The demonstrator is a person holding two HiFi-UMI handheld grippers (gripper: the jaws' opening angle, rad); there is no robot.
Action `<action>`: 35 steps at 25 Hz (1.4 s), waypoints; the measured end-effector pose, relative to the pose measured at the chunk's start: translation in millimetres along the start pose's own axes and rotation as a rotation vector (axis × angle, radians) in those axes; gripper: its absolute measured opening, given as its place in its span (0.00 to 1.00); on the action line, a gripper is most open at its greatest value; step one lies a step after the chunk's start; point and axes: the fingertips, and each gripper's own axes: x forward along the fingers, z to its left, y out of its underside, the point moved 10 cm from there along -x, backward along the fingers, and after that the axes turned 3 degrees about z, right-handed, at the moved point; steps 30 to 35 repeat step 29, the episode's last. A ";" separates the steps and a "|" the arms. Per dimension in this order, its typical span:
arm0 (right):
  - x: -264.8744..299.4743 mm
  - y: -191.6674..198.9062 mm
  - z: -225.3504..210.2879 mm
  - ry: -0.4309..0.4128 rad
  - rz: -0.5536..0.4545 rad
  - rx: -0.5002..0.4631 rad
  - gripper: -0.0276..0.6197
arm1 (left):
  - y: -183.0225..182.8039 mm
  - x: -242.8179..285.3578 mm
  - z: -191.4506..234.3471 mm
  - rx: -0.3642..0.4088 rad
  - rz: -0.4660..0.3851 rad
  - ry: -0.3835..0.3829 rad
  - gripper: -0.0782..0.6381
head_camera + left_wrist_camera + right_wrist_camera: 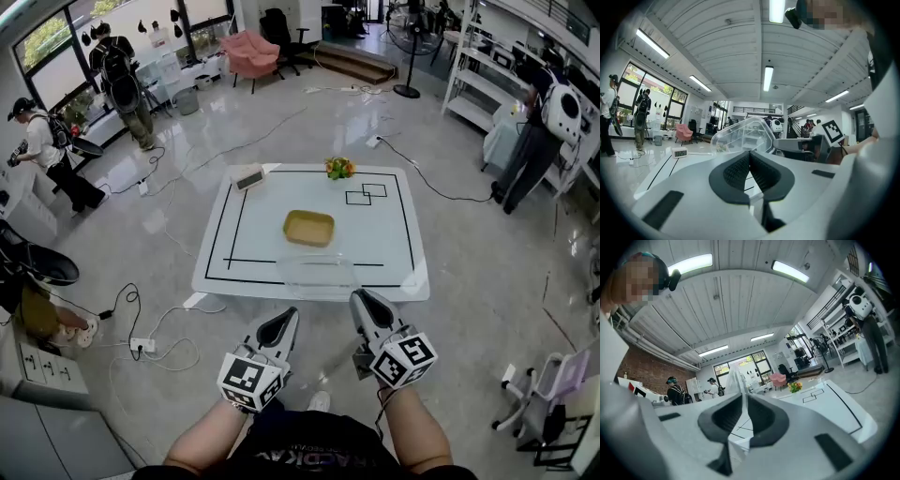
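The right tool (361, 298) is squeezed shut on the near rim of a see-through plastic box (317, 275). In the right gripper view a thin clear wall stands up between its two dark pads. The box sits at the near edge of the white desk with black lines (384, 244), and part of it hangs over that edge.

The left tool (286, 317) is shut too, pads together, and I see nothing between them. It is just beside the box on the near left side. I cannot tell if it touches the box.

So the work in hand is a grip on the box's rim from one side. The plastic looks thin and bendy. I think any move of it calls for a soft, level pull, or the rim may bend or slip out of the pads.

Farther back on the desk there is a flat yellow tray (308, 228). Behind it there is a small bunch of orange and yellow flowers (339, 168) and a small white clock (248, 177).

There is not much to read. The clock's numbers are too small. Each tool has a cube with black and white square patterns (404, 360), but these are not words. The letters on the person's dark shirt are cut off.
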 end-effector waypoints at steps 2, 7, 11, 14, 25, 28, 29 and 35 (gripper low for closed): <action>1.3 1.6 0.5 0.000 0.002 0.005 0.10 | 1.0 -2.2 0.5 -0.001 0.002 -0.003 0.12; 3.5 4.3 -0.2 -0.005 0.010 0.014 0.10 | 2.9 -2.3 -1.4 -0.004 0.012 -0.006 0.11; 5.0 7.5 -2.4 -0.005 0.013 0.019 0.10 | 2.8 -0.9 -1.9 -0.002 0.009 -0.004 0.12; 5.9 6.9 -3.0 -0.005 0.013 0.020 0.10 | 1.9 -0.2 -1.4 -0.003 0.007 -0.007 0.12; 0.0 4.2 0.8 0.002 0.013 0.015 0.10 | -2.4 -5.4 -6.4 -0.001 -0.002 -0.003 0.12; 0.4 4.8 1.5 0.003 0.012 0.014 0.10 | -1.6 -6.4 -5.7 -0.002 -0.002 -0.002 0.12; 0.5 5.1 1.7 0.003 0.012 0.014 0.10 | -1.2 -6.8 -5.5 -0.003 -0.002 -0.002 0.12; 0.5 5.1 1.7 0.003 0.012 0.014 0.10 | -1.2 -6.8 -5.5 -0.003 -0.002 -0.002 0.12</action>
